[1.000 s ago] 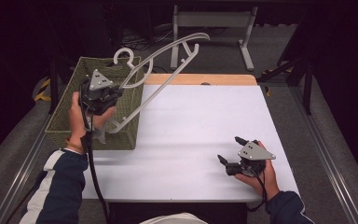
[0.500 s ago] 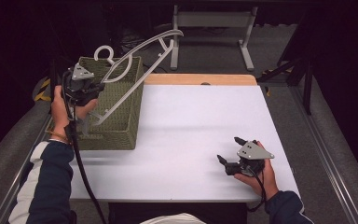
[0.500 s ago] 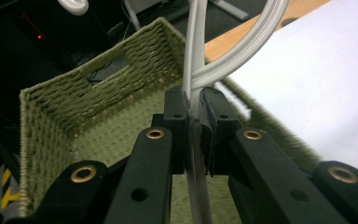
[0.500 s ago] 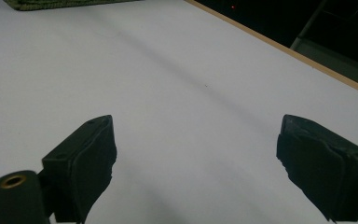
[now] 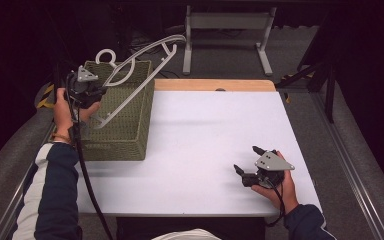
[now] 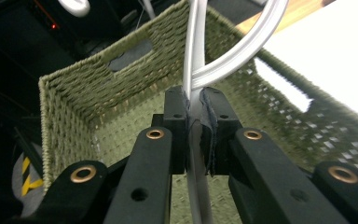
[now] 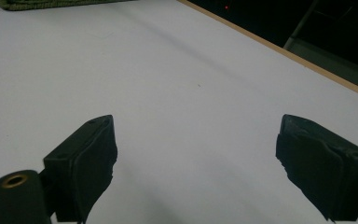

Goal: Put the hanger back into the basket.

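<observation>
The left gripper (image 5: 91, 95) (jaws clamped tight on a bar of the white plastic hanger (image 5: 135, 65)) now sits further left than a sec ago, at the green woven basket's (image 5: 125, 135) left rim, vs. over its middle before. The hanger moved w/ it, slanting up-right above the basket. The right gripper (image 5: 247, 165) hasn't shifted: jaws wide, nothing between, low over the white table (image 5: 200, 140).

Hanger (image 6: 193, 60) hook cut off by the left gripper view's top edge, basket (image 6: 74, 107) floor perhaps blurred.
</observation>
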A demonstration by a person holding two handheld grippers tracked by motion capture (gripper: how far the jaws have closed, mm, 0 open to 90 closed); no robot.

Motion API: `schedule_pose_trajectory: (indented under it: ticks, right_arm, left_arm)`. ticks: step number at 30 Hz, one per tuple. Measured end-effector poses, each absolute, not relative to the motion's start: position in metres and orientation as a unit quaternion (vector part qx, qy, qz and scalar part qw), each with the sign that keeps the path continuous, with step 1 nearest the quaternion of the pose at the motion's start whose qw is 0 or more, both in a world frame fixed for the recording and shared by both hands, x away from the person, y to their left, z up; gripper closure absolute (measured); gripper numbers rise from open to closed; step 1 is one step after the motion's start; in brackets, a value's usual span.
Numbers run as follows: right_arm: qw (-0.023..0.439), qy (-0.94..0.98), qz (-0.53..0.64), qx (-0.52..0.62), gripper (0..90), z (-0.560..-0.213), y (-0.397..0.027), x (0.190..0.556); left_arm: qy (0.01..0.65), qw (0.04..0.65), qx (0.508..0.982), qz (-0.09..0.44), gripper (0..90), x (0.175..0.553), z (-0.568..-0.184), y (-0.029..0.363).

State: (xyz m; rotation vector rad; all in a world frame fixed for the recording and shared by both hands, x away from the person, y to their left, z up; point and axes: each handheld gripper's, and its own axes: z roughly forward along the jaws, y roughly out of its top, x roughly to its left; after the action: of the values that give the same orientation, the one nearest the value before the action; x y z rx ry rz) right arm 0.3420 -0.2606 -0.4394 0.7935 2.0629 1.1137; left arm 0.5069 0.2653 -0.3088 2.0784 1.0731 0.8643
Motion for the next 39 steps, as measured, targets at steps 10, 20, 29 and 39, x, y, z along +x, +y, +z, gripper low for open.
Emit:
schedule_pose_trajectory:
  ticks: [10,20,29,39]
  right_arm:
    - [0.324,0.792,0.419,0.304,12.9,-0.443,-0.258,0.343]
    - [0.326,0.789,0.42,0.307,13.3,-0.442,-0.259,0.343]
    - [0.327,0.79,0.421,0.303,13.6,-0.441,-0.258,0.342]
    - [0.326,0.791,0.421,0.301,13.7,-0.44,-0.257,0.341]
  left_arm:
    - [0.435,0.275,0.801,0.306,81.7,0.519,-0.34,0.293]
    - [0.462,0.261,0.785,0.321,79.2,0.519,-0.353,0.301]
    - [0.437,0.313,0.776,0.329,63.1,0.505,-0.342,0.289]
    - [0.382,0.37,0.765,0.363,39.7,0.48,-0.332,0.262]
